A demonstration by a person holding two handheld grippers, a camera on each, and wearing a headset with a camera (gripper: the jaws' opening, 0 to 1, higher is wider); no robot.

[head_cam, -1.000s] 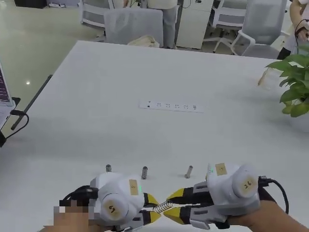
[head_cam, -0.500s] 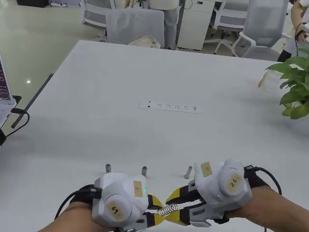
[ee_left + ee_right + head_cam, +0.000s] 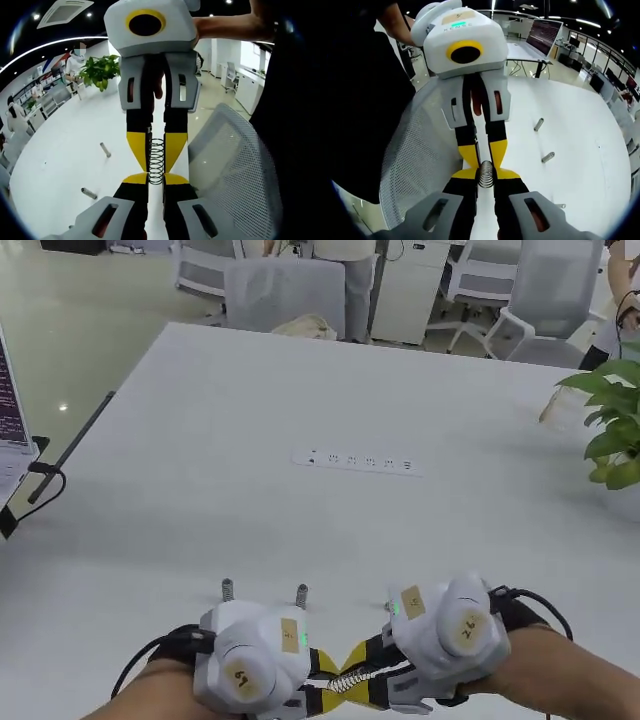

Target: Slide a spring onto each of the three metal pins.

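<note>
A white table point(image 3: 300, 400) stretches away into an open office, with grey chairs point(image 3: 280, 290) at its far end. A power strip point(image 3: 350, 460) lies mid-table, a plant point(image 3: 615, 420) leans in at the right edge, and a laptop point(image 3: 10, 430) is cut off on the left. At the near edge the left gripper point(image 3: 322, 693) and right gripper point(image 3: 362, 682) meet tip to tip, each pinching one end of the spring point(image 3: 346, 678). Just beyond them sit three metal pins point(image 3: 227, 589) in a row. The rightmost is half hidden behind the right gripper.
</note>
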